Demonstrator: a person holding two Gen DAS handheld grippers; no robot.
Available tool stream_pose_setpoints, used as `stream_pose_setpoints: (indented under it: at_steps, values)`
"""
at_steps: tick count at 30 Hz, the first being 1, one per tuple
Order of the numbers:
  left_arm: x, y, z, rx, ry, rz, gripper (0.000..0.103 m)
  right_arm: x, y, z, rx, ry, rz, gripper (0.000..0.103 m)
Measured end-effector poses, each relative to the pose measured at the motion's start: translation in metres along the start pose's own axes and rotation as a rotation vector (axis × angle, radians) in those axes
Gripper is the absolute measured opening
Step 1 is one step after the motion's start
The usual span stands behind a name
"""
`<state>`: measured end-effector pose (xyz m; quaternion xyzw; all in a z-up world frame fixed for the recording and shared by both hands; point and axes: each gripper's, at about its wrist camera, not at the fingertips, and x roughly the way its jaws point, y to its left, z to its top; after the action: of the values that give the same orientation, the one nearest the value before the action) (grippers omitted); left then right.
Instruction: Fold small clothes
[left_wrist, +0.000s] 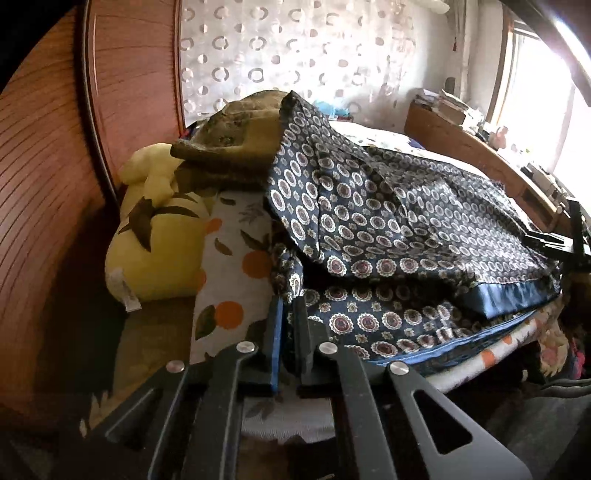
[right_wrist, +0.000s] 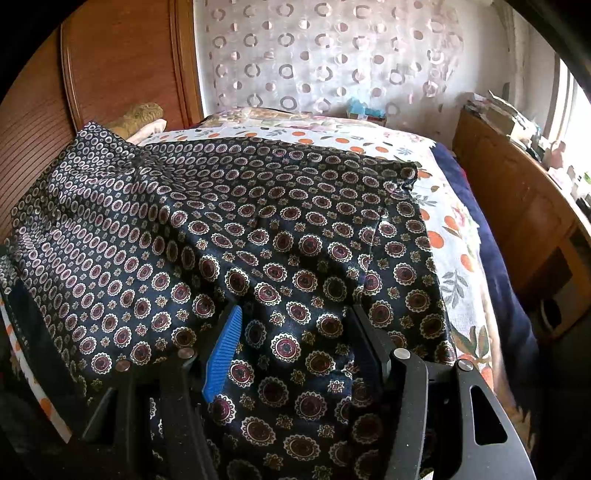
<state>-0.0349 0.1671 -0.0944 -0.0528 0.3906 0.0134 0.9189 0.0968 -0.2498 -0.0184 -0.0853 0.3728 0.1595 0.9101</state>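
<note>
The dark patterned garment (right_wrist: 258, 229) lies spread over the bed (right_wrist: 454, 236), filling the frame's centre. The left tongs (left_wrist: 286, 314) are clamped on its lower-left edge. The right tongs (right_wrist: 295, 332) stand apart over the cloth, gripping nothing.

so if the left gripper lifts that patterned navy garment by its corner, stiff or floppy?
Probably floppy: the patterned navy garment drapes in soft folds over the bed. Likely light and thin, since it creases between the right gripper. The left gripper pinches an edge; the rest would probably sag and trail.
</note>
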Motion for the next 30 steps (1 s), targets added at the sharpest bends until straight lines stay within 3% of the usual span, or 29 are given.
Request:
stream_pose_setpoints:
  at_steps: [2,4,7,17,30]
  values:
    - [-0.002,0.000,0.003,-0.001,-0.009,0.007,0.017,-0.003,0.000,-0.002,0.000,-0.001,-0.001,0.060]
    - [-0.003,0.003,0.008,-0.023,-0.032,-0.008,0.044,-0.003,0.000,-0.002,0.000,-0.001,0.000,0.060]
    - [0.003,0.005,0.016,-0.036,-0.043,-0.019,0.052,-0.003,0.000,-0.002,0.001,-0.001,0.003,0.060]
    - [0.041,0.004,0.037,-0.035,-0.011,0.006,0.053,-0.002,0.002,-0.003,-0.009,0.005,0.003,0.063]
    - [0.058,0.009,0.034,-0.064,0.035,-0.001,0.053,0.000,0.004,-0.002,-0.015,0.010,0.007,0.067]
